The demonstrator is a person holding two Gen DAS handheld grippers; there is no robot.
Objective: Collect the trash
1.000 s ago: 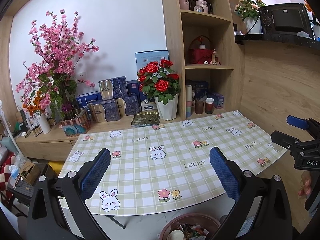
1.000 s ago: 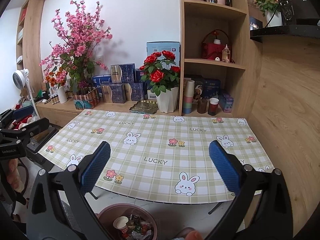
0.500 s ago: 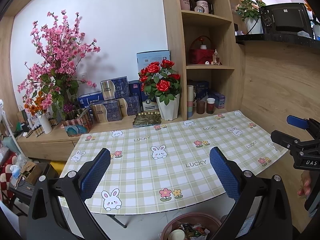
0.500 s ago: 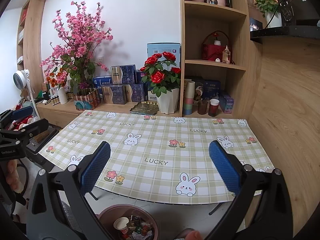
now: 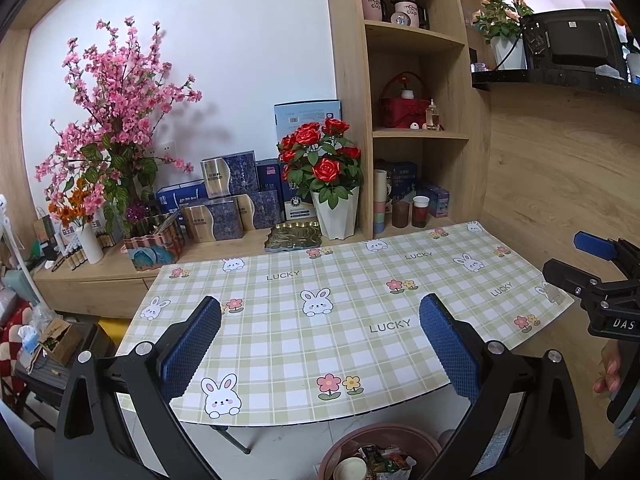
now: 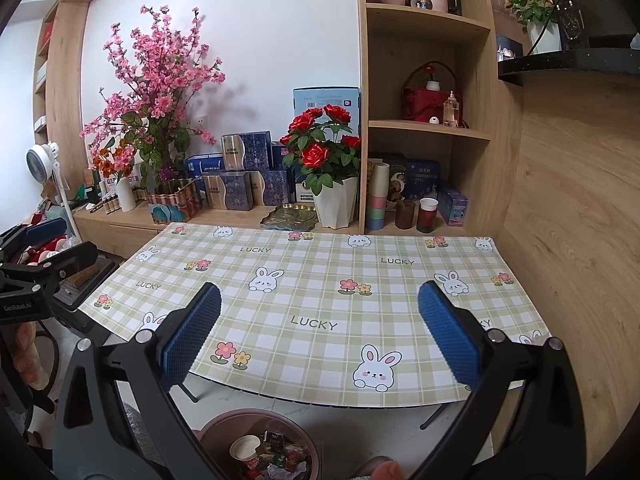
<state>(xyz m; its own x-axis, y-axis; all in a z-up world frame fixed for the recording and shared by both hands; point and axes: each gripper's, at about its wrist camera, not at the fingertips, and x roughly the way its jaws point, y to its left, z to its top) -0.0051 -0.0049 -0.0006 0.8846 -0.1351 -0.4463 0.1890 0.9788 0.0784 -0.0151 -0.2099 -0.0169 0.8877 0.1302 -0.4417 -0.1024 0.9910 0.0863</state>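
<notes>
Both the left gripper [image 5: 320, 344] and right gripper [image 6: 319, 340] have fingers spread wide, holding nothing. The bin [image 6: 216, 436] is full of trash and the bench [image 6: 320, 280] looks bare, so the job seems done.

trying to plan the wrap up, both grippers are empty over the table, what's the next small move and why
Probably just hold back and scan. The tablecloth shows no loose trash, the bin below its near edge already holds a cup and wrappers, and both the left gripper and right gripper have jaws wide apart, holding nothing.
</notes>
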